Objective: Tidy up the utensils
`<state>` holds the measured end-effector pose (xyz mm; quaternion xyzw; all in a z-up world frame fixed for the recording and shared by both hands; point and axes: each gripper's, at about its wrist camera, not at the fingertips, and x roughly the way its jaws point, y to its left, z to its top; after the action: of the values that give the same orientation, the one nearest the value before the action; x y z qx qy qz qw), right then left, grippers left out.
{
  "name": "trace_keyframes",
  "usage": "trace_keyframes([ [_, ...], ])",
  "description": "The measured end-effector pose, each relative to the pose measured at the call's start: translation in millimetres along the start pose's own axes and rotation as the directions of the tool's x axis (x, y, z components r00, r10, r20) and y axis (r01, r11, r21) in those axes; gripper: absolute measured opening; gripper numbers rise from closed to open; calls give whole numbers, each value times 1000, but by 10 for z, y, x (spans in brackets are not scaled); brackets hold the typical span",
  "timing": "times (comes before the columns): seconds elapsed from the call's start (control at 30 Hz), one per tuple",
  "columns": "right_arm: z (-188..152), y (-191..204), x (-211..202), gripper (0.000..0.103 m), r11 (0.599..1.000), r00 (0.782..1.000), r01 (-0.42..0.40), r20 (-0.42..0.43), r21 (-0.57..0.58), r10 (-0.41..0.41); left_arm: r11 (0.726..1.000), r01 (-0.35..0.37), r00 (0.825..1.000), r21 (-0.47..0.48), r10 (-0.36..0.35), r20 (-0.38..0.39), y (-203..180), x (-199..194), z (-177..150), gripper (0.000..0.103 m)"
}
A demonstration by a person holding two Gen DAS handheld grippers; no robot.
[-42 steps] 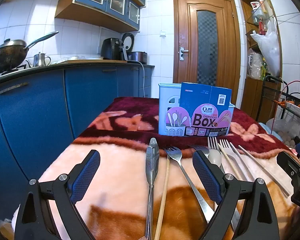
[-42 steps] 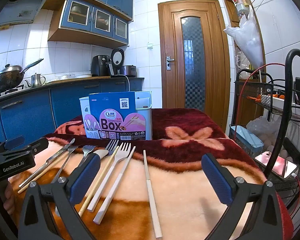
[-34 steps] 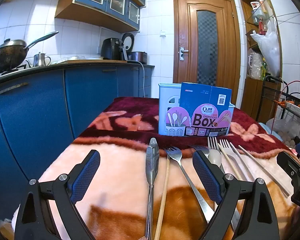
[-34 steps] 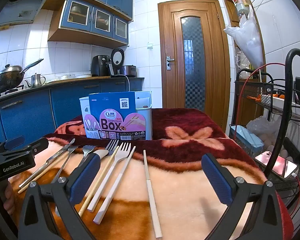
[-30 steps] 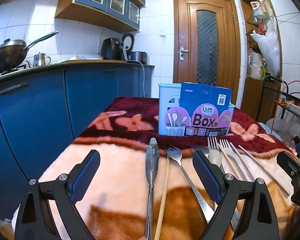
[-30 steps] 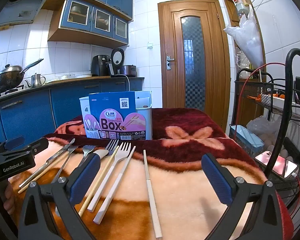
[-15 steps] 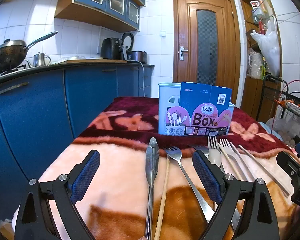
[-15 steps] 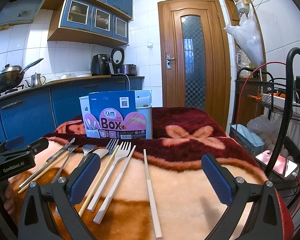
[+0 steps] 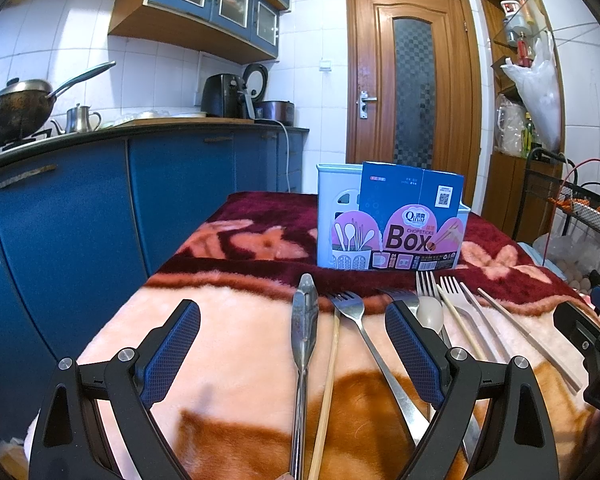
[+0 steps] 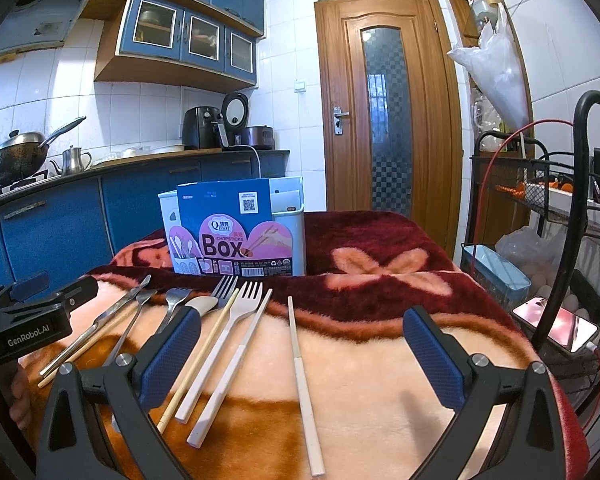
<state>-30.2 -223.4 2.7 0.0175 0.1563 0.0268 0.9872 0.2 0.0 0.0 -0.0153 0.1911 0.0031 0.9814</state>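
Utensils lie side by side on a blanket-covered table [image 9: 228,344]. In the left wrist view, metal tongs [image 9: 303,340], a wooden chopstick [image 9: 327,376] and a steel fork [image 9: 364,336] lie between the fingers of my open left gripper [image 9: 292,348]. In the right wrist view, a white-handled fork [image 10: 220,356], a white chopstick [image 10: 230,368] and another white chopstick [image 10: 302,376] lie between the fingers of my open right gripper [image 10: 300,350]. A white utensil holder [image 10: 288,232] with a blue "Box" card [image 10: 232,228] stands behind them. Neither gripper holds anything.
Blue kitchen cabinets [image 9: 80,216] and a counter with a wok [image 9: 16,108] run along the left. A wire rack [image 10: 560,248] with a phone [image 10: 556,326] stands right of the table. A wooden door [image 10: 384,112] is behind. A hand [image 10: 16,392] holds the left gripper.
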Motion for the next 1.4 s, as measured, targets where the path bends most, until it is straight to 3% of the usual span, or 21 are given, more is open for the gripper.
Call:
trace_keyframes([
  [0.47,228,-7,108,103,997,985,-70,-160,-31,65,999,16,994,27,-14,-105,102,69,125,94],
  [0.73,447,-4,298,103,988,945,-125,-313,-86,92,998,33,971,59,-18,-239,178,234,249,94],
  [0.83,463,12,418,102,986,916,-133,-392,-101,83,996,47,952,70,-24,-305,171,343,279,94],
  [0.9,460,2,524,97,985,885,-143,-457,-92,86,996,65,934,65,-38,-355,179,431,286,93],
  [1.03,430,15,664,85,980,843,-164,-532,-113,79,993,107,886,58,-69,-459,181,611,293,88],
  [1.17,400,-24,821,63,979,770,-194,-628,-65,111,988,148,835,51,-98,-542,167,750,264,78],
  [1.3,360,-61,938,43,979,719,-197,-687,-52,109,981,186,797,60,-114,-593,126,847,268,64],
  [1.37,345,-77,1006,37,978,689,-203,-716,-46,109,978,199,781,54,-125,-612,128,879,302,60],
  [1.4,337,-82,1061,35,978,663,-208,-739,-32,117,979,198,767,42,-128,-628,131,908,316,59],
])
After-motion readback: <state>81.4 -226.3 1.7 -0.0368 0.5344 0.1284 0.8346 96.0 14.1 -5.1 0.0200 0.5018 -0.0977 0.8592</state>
